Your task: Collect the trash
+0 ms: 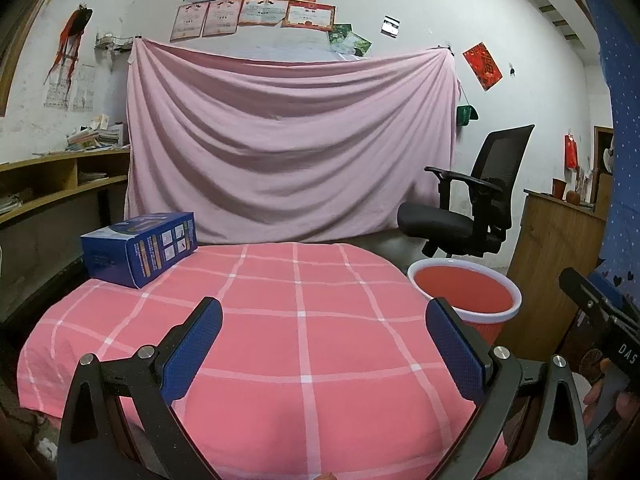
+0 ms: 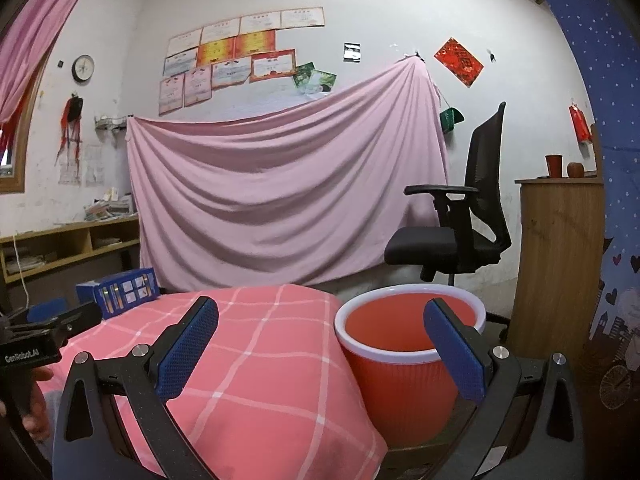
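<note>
A blue cardboard box [image 1: 138,249] lies at the far left of a table under a pink checked cloth [image 1: 304,332]. It also shows in the right wrist view [image 2: 118,291]. A red waste bin with a white rim [image 1: 466,298] stands off the table's right side, and it shows close in the right wrist view [image 2: 404,356]. My left gripper [image 1: 324,340] is open and empty above the near middle of the table. My right gripper [image 2: 322,344] is open and empty, between the table's right edge and the bin.
A black office chair [image 1: 476,208] stands behind the bin. A wooden cabinet [image 1: 556,252] is at the right. A pink sheet [image 1: 288,140] hangs on the back wall. Wooden shelves [image 1: 52,184] with papers run along the left.
</note>
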`<state>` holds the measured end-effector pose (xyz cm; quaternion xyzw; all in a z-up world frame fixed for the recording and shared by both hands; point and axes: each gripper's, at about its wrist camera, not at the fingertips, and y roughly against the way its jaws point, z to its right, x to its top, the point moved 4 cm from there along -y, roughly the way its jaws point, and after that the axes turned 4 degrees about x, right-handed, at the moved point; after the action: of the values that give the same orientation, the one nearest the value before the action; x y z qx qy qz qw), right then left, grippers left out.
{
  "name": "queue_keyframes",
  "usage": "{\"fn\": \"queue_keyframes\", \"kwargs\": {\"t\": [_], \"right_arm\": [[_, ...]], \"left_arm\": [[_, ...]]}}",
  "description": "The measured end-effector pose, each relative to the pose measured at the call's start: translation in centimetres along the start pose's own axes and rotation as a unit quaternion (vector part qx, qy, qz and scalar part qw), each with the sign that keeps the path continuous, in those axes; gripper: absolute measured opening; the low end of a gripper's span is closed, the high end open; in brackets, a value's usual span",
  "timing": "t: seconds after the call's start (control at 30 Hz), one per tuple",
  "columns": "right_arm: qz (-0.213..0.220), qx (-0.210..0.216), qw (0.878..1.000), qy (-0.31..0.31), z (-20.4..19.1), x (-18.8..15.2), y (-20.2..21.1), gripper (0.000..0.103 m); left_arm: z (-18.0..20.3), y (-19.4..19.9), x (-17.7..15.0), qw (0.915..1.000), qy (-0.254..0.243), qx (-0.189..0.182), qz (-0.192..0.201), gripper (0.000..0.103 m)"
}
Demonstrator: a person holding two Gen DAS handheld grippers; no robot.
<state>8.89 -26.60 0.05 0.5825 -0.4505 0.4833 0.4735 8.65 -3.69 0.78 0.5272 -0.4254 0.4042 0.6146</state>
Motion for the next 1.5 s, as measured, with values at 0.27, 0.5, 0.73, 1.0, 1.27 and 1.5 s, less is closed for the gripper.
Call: {"fn": "queue_keyframes", "kwargs": {"t": [0.27,0.5,0.73,1.0,1.27,1.5], "right_arm": [[0.0,0.0,1.0,0.0,-0.02,-0.09,0.14,0.103],[-0.002,-0.001,1.0,-0.001,-0.01,-0.28,0.21,0.103],[-0.004,-0.001,1.0,-0.001,0.0,-0.31,0.28,0.103],[-0.006,-0.002,1.0,-0.001,0.02,-0.42,0.16,0.103],[-0.007,-0.002,1.0,-0.001,-0.02,-0.5,0.01,0.103],[-0.007,-0.002,1.0,-0.001,-0.08,-0.46,0.04,0.103]], "left_arm": [[0.19,0.19,-0.08,1.0,0.001,0.002,0.003,0.1],[0.34,0.2,-0.35,1.0,-0.002,0.002,0.002,0.1],[0.54,0.21,-0.44,1.0,-0.002,0.003,0.001,0.1],[0.56,0.17,-0.51,1.0,-0.002,0.003,0.0,0.1],[0.54,0.17,-0.51,1.0,-0.002,0.003,0.0,0.1],[0.56,0.18,-0.49,1.0,-0.002,0.003,-0.001,0.1]]}}
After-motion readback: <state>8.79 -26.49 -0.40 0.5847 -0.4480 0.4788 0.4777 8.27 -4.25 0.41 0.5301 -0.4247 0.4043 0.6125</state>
